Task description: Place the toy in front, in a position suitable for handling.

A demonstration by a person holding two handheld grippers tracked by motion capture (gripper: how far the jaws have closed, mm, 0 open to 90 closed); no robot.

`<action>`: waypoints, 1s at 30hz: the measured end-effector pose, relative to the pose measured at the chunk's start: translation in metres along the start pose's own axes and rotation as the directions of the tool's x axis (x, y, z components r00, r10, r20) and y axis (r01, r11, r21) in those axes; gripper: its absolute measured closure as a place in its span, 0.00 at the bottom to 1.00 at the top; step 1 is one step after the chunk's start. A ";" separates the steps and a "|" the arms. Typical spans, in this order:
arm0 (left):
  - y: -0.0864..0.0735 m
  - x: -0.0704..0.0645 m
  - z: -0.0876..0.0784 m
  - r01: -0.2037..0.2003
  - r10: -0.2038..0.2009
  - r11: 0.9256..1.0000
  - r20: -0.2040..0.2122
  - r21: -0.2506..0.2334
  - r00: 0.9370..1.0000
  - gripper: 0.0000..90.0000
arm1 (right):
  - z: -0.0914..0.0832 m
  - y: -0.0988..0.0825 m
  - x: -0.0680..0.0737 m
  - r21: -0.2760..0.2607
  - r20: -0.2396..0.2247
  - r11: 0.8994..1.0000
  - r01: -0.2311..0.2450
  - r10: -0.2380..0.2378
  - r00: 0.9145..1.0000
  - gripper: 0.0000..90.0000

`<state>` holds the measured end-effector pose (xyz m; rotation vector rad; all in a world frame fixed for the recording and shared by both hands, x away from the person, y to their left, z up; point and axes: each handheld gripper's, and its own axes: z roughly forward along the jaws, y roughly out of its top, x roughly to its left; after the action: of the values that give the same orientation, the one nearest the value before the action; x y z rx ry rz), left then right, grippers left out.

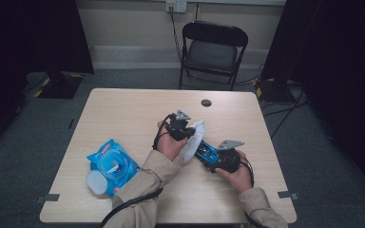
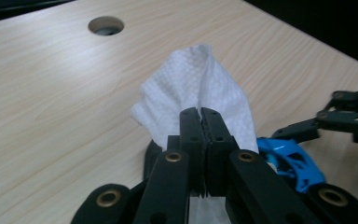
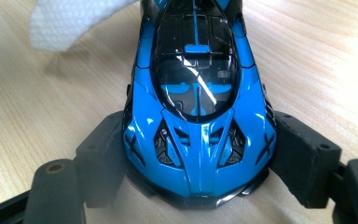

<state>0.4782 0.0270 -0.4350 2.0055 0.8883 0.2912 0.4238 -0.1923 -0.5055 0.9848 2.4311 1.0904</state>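
A blue and black toy car (image 3: 198, 102) sits between the two pads (image 3: 105, 158) of my right gripper (image 3: 200, 161), which press on its flanks. From above, the car (image 1: 203, 152) points up-left from the right gripper (image 1: 210, 156) near the table's middle. My left gripper (image 2: 200, 114) is shut on a white wipe (image 2: 200, 79), whose free end stands up past the closed jaws. In the high view the left gripper (image 1: 188, 133) holds the wipe (image 1: 193, 137) right over the car's far end. The wipe's corner (image 3: 70, 21) hangs by the car's rear.
A blue pack of wipes (image 1: 111, 164) with its round lid flipped open lies at the front left of the wooden table (image 1: 133, 114). A cable hole (image 1: 206, 102) is near the far edge. A black folding chair (image 1: 212, 50) stands beyond the table.
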 end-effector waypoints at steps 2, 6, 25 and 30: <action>0.002 -0.006 0.000 -0.013 0.013 1.000 0.013 -0.007 1.000 0.99 | 0.000 0.000 0.000 0.000 0.000 1.000 0.000 0.000 1.000 0.28; 0.003 -0.018 0.003 -0.026 0.027 1.000 0.043 -0.010 0.999 0.99 | 0.000 0.000 0.000 0.000 0.000 1.000 -0.001 0.001 1.000 0.28; -0.016 -0.058 0.033 -0.049 0.037 0.997 0.175 0.065 0.984 0.99 | 0.000 0.000 0.000 -0.001 -0.002 1.000 0.003 -0.003 1.000 0.28; -0.022 -0.066 0.042 -0.070 0.052 0.994 0.191 0.086 0.980 0.99 | 0.000 0.000 0.000 -0.001 -0.003 1.000 0.002 -0.002 1.000 0.28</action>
<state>0.4424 -0.0378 -0.4684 2.1090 0.7333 0.0929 0.4244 -0.1921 -0.5055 0.9806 2.4331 1.0927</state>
